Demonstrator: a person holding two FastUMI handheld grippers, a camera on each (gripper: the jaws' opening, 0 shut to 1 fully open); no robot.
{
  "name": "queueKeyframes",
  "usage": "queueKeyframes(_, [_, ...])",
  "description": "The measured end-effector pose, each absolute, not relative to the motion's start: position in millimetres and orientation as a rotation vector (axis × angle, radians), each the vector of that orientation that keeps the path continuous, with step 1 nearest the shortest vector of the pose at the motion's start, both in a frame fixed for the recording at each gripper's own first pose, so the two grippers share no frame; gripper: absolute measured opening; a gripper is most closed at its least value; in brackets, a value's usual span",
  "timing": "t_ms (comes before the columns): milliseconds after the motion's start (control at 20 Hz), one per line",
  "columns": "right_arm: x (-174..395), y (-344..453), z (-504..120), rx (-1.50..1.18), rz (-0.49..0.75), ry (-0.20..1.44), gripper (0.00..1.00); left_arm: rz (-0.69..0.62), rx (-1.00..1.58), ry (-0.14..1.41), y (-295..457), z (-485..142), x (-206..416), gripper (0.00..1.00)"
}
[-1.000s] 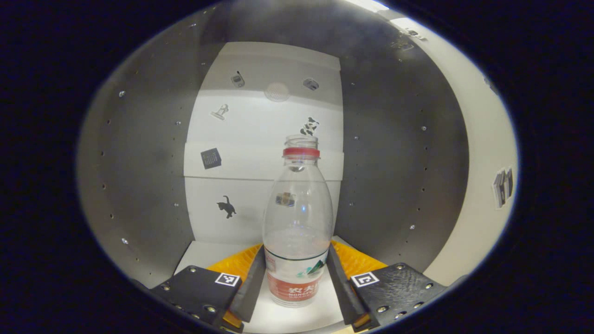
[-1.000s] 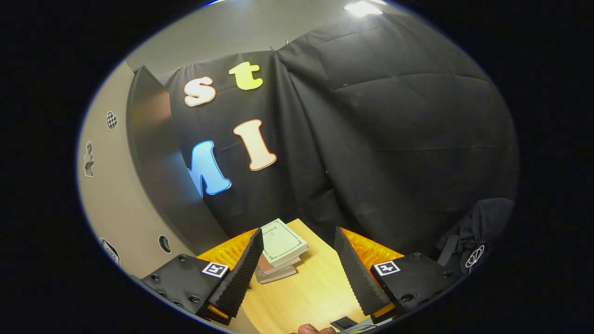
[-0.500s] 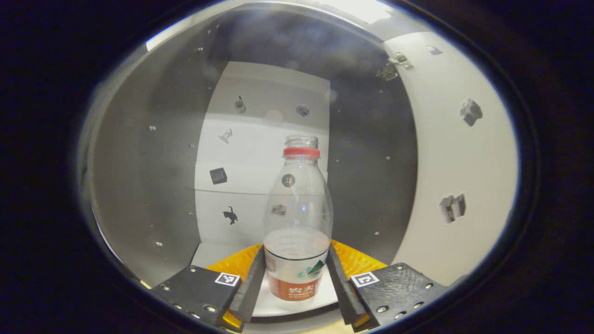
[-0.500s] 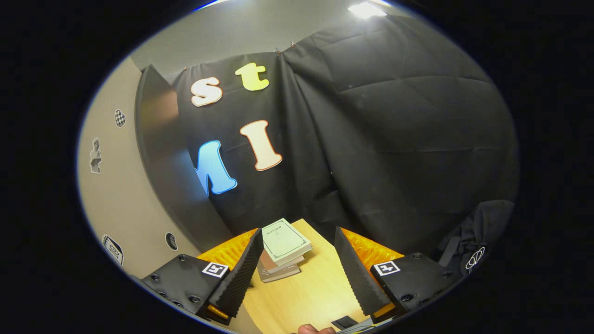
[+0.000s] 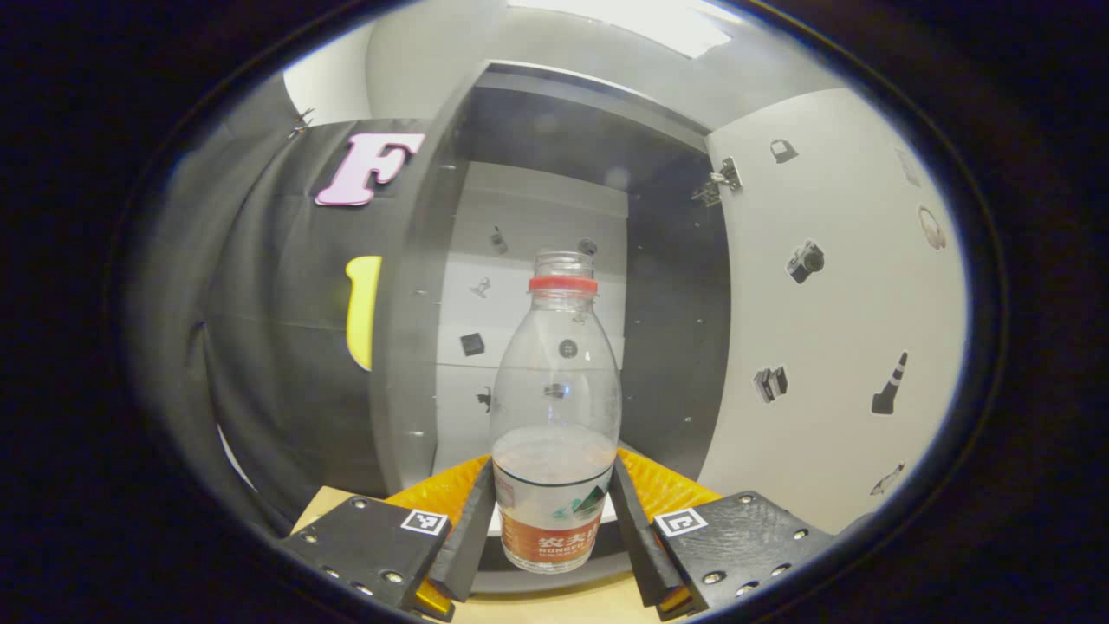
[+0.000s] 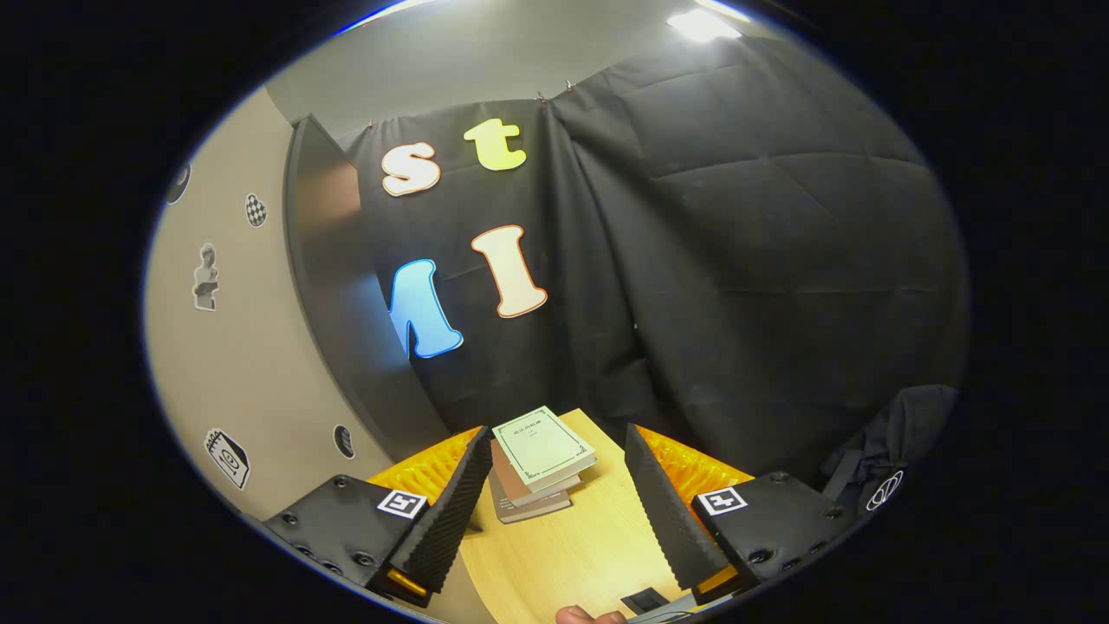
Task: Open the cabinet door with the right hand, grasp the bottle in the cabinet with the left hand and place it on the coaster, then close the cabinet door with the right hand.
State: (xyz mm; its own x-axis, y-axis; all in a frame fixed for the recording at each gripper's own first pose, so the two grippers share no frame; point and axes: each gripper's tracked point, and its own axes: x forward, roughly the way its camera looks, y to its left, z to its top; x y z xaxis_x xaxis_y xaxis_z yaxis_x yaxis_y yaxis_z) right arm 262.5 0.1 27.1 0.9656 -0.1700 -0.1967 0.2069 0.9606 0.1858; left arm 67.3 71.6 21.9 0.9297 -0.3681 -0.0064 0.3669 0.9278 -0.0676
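a pale wooden bench (image 6: 572,555) carries a small stack of books (image 6: 537,464) before the black cloth wall. the cabinet (image 5: 554,208) stands open, its door (image 5: 832,303) swung right. the left gripper (image 5: 553,511) is clamped on the upright, part-filled bottle (image 5: 554,416), held just outside the cabinet. the right gripper (image 6: 554,494) hangs with fingers apart, holding nothing.

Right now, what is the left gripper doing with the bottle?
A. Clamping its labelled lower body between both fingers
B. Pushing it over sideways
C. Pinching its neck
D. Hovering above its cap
A: in the left gripper view the left gripper has both fingers pressed against the labelled lower part of the upright bottle.
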Motion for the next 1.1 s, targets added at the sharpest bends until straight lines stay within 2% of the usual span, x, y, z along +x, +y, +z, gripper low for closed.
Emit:
queueKeyframes(250, [255.8,16.8,31.5,0.197,-0.162,0.175,0.92,-0.263,0.000,0.036,139.2,-5.8,29.6,0.69])
queueKeyframes(300, [254.4,19.9,32.0,0.196,-0.160,0.177,0.98,-0.245,0.008,0.049,149.8,-16.5,22.0,0.69])
queueKeyframes(450, [246.7,28.6,32.3,0.195,-0.158,0.167,0.98,-0.200,-0.034,0.110,183.9,-52.9,-5.5,0.69])
queueKeyframes(500, [244.1,29.1,31.2,0.190,-0.167,0.163,0.92,-0.184,-0.051,0.118,193.9,-63.2,-16.2,0.70])
queueKeyframes(600, [238.5,32.0,24.9,0.193,-0.175,0.168,0.92,-0.137,-0.067,0.136,222.7,-87.7,-34.9,0.72])
queueKeyframes(650, [235.0,36.1,20.1,0.200,-0.170,0.177,0.98,-0.116,-0.069,0.148,235.2,-104.3,-42.5,0.72])
queueKeyframes(700, [230.7,39.4,17.2,0.204,-0.168,0.187,0.92,-0.100,-0.070,0.159,245.3,-120.3,-49.8,0.74])
queueKeyframes(750, [224.7,40.6,13.5,0.205,-0.172,0.192,0.92,-0.091,-0.072,0.170,255.0,-139.3,-58.0,0.70])
queueKeyframes(800, [219.8,40.3,11.7,0.202,-0.182,0.192,0.92,-0.081,-0.073,0.180,265.7,-158.0,-65.3,0.74])
queueKeyframes(850, [216.5,38.7,9.8,0.199,-0.192,0.192,0.92,-0.070,-0.070,0.190,275.7,-180.0,-73.3,0.70])
queueKeyframes(900, [212.0,38.1,6.8,0.200,-0.200,0.197,0.98,-0.064,-0.061,0.198,283.1,-199.9,-81.2,0.70])
queueKeyframes(1000, [202.6,38.6,1.1,0.195,-0.209,0.213,0.98,-0.052,-0.024,0.195,292.7,-234.5,-92.0,0.72])
queueKeyframes(1050, [198.5,37.1,-2.1,0.186,-0.214,0.221,0.92,-0.034,-0.009,0.171,297.9,-245.2,-94.5,0.72])
queueKeyframes(1100, [194.6,36.8,-3.9,0.172,-0.218,0.230,0.92,-0.021,-0.008,0.155,301.9,-256.0,-95.2,0.70])
